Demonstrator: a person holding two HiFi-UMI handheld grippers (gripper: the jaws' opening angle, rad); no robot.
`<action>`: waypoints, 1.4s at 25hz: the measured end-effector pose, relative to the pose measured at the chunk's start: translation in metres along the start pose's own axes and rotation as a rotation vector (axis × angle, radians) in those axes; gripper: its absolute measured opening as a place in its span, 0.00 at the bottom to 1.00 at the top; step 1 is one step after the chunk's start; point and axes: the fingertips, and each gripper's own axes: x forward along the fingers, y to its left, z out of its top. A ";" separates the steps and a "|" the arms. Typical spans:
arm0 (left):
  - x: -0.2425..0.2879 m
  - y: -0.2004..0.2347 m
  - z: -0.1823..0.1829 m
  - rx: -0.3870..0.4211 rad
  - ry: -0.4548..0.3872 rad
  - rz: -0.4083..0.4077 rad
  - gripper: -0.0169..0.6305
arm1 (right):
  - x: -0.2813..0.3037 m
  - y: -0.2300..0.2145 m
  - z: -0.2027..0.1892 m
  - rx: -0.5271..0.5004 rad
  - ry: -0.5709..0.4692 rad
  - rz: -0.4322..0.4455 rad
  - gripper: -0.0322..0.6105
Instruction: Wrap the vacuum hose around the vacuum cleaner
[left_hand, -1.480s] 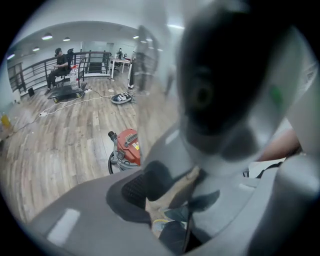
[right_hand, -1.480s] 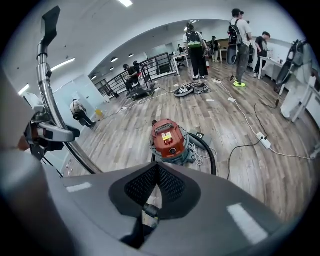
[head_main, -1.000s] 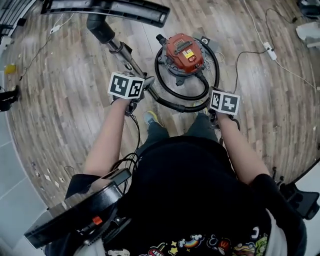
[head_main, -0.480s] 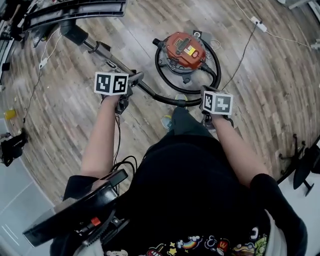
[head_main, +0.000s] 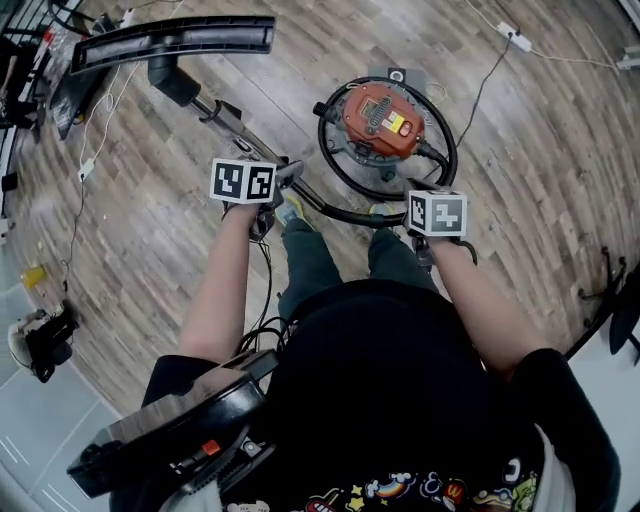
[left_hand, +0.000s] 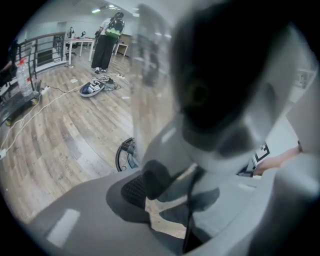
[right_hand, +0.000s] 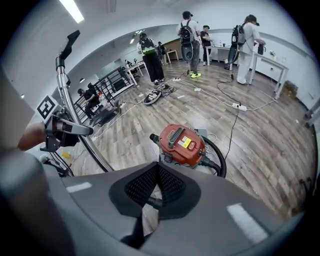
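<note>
A: Entry: vacuum hose. How is it handling?

B: Likely light and springy, and resisting tight coils. Taking it near the wand handle is looking best. It is lying looped round the red vacuum cleaner, upper centre in the head view.

A: Claws?

B: The left claw is clamping the wand handle. The right claw is sitting closed and empty. The handle's blur is filling the left gripper view, and the canister is hiding the hose's far side.

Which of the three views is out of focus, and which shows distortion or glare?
Left gripper view: the vacuum wand in the left claw sits so close that it blurs out; only the floor at left is sharp. Right gripper view: sharp, fisheye-curved, ceiling lamp glaring. Head view: sharp, floorboards bowed.
</note>
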 end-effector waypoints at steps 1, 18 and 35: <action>0.004 0.014 0.005 0.006 0.017 -0.023 0.27 | 0.008 0.005 0.002 0.021 0.003 -0.023 0.09; 0.139 0.235 0.017 0.061 0.256 -0.164 0.28 | 0.215 0.112 -0.006 0.164 0.065 -0.089 0.09; 0.482 0.347 -0.094 -0.105 0.300 -0.212 0.28 | 0.472 0.027 -0.130 0.195 0.056 -0.055 0.09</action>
